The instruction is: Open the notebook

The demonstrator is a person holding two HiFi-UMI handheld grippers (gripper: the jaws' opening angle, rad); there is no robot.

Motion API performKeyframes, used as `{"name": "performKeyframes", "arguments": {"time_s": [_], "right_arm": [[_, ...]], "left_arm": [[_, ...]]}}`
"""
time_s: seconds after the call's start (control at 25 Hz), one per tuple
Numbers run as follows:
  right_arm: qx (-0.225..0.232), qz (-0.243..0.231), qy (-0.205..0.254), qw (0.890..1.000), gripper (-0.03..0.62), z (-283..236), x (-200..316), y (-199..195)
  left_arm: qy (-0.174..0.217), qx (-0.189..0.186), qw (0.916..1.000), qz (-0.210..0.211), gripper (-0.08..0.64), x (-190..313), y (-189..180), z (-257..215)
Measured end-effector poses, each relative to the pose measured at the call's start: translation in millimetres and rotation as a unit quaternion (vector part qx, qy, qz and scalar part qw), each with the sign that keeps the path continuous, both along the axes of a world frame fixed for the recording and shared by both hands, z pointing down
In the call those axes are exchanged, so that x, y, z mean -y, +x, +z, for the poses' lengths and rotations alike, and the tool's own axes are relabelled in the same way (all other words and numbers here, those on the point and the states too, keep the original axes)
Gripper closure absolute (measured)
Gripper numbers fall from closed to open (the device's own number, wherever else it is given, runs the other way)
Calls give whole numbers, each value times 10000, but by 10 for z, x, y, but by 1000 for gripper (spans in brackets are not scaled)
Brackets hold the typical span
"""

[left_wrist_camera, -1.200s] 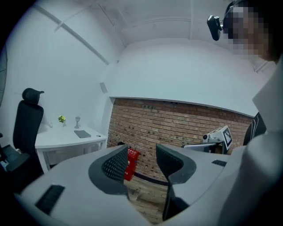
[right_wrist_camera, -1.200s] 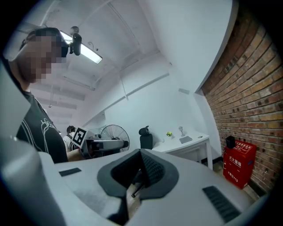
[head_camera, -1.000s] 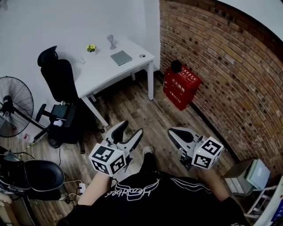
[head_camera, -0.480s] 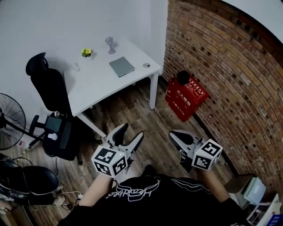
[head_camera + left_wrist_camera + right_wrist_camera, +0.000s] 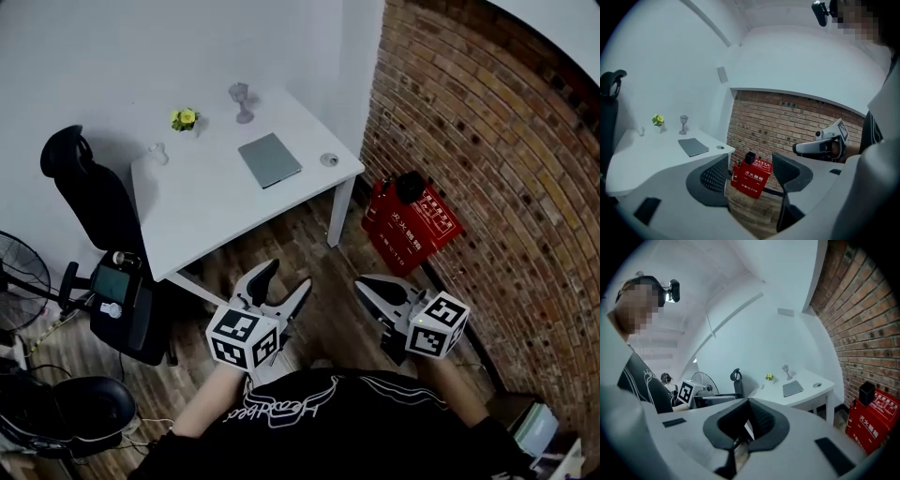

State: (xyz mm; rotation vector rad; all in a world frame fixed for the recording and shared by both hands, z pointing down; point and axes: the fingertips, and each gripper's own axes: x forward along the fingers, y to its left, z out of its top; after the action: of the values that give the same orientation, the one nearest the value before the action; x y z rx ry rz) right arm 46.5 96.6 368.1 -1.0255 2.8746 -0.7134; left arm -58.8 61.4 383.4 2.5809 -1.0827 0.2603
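Grey notebook [image 5: 270, 159] lies closed on the white table [image 5: 202, 211], upper middle of the head view, well apart from both grippers. The left gripper [image 5: 286, 275] holds its jaws wide apart, empty; the right gripper [image 5: 364, 284] has its jaws together.

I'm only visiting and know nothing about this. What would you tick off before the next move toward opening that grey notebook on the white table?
1. Notebook lies closed and flat on the table: ok.
2. Room around it: goblet and flowers stand apart from it: ok.
3. Left gripper has its jaws apart with nothing between them: ok.
4. Right gripper ready to grasp: not ok. Its jaws are together and empty.
5. Grippers at the notebook: not ok. Both hang over the floor, short of the table.
6. Which edge is the spine: cannot tell from here.
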Motion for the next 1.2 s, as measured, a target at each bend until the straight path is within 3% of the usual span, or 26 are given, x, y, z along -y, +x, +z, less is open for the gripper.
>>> {"name": "performKeyframes", "arguments": {"time_s": [0.52,0.68,1.0,1.2], "right_arm": [[132,-466,-72,9988,589,163,1036,-196],[176,-601,-113,9980,589,207,1556,-210],[184,-811,-199,9963,589,300,2760,-186],[82,-1042,-359,9939,589,434,3214,-232]], "left_arm": [[-105,204,9987,-450,265,824,-253,150],[-221,208,9977,-603,268,1242,-271,206],[-418,576,9921,-1030,281,2235,-312,409],[-588,794,9889,-1111,281,2709,-267,613]]}}
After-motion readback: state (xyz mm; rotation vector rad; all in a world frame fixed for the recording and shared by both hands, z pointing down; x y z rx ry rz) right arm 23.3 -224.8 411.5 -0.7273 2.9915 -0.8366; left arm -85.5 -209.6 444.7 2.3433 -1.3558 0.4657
